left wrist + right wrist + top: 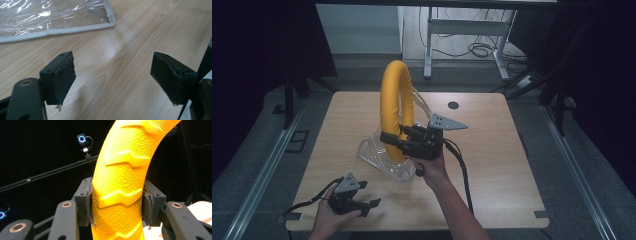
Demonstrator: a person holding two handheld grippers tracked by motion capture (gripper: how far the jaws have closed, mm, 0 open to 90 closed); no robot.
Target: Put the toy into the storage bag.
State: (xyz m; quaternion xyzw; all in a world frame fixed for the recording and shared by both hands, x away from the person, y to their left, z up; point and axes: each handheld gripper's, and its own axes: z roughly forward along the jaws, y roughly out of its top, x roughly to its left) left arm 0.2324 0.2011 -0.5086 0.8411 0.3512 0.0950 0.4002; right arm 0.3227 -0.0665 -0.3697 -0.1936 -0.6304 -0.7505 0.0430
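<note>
While right tool (pixel 117 205) clamps yellow ring (pixel 120 182) | treads visible close-up

The tall yellow textured ring (pixel 396 107), standing in the crumpled clear plastic bag (pixel 379 156), blocks the wooden table (pixel 502 165) centre; bare tabletop lies open right and left of it
</note>
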